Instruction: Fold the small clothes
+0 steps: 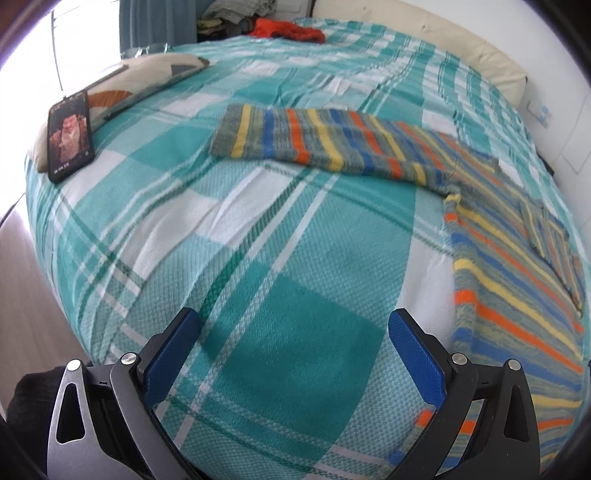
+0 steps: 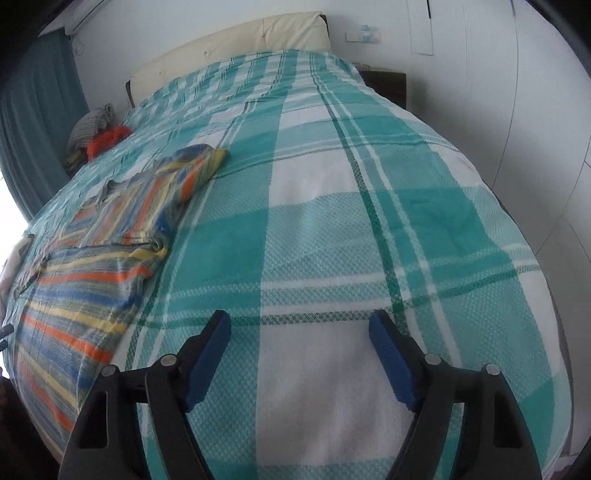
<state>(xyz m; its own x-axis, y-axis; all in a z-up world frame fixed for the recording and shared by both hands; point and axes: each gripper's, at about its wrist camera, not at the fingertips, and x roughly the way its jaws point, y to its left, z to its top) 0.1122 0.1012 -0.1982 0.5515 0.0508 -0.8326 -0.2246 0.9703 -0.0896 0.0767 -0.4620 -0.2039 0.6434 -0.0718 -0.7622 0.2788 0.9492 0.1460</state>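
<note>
A small knitted sweater [image 1: 509, 295] with orange, yellow, blue and grey stripes lies flat on the teal checked bedspread [image 1: 258, 258]. One sleeve [image 1: 314, 142] stretches out to the left in the left wrist view. My left gripper [image 1: 295, 325] hovers open over bare bedspread, just left of the sweater's hem, nothing between its blue pads. In the right wrist view the sweater [image 2: 85, 288] lies at the left, its other sleeve [image 2: 195, 166] folded in over the body. My right gripper [image 2: 299, 328] stands open above bare bedspread [image 2: 332, 221], to the right of the sweater, holding nothing.
A phone [image 1: 70, 136] with a lit screen leans on a patterned pillow [image 1: 140, 77] at the left edge of the bed. A red garment [image 1: 288, 29] and a pile of clothes [image 1: 236, 13] lie at the far end. A cream headboard [image 2: 236, 48] and a dark nightstand [image 2: 384, 83] stand beyond.
</note>
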